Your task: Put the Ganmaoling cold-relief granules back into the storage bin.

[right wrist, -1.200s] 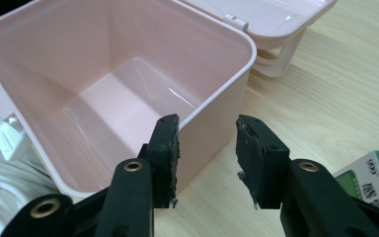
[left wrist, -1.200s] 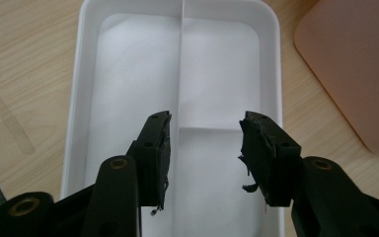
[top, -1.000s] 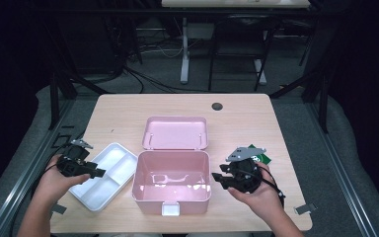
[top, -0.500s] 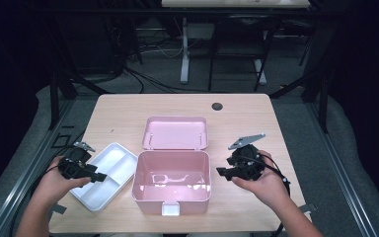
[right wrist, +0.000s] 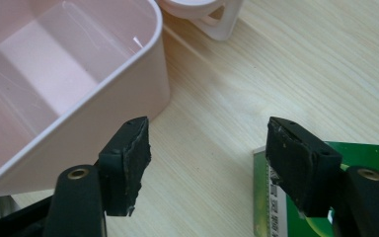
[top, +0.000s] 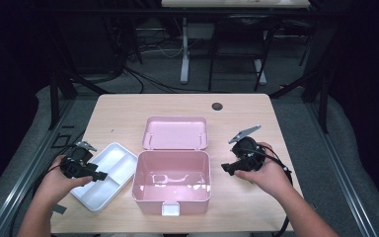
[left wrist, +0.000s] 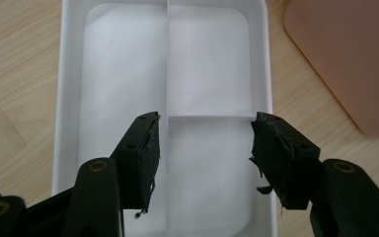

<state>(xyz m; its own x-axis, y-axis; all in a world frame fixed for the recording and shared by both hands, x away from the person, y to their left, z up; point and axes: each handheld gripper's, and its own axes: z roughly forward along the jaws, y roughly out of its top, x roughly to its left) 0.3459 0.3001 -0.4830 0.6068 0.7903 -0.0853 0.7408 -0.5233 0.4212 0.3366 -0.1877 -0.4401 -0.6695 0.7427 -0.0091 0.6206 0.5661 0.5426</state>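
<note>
High view: your left gripper (top: 96, 175) jaws just widened, released over white tray (top: 120, 159) at 9 o'clock of pink box (top: 171, 170). Right gripper (top: 227, 168) jaws just widened, empty, at 3 o'clock. Regrip tray rim squarely; lower it level into box.

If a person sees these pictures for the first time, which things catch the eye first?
First comes the open pink box at the middle of the wooden table, its lid lying flat behind it. Next is the white divided tray just left of the box, with the open left gripper over its edge. Right of the box, the right gripper hangs open, with a green card under it.
</note>
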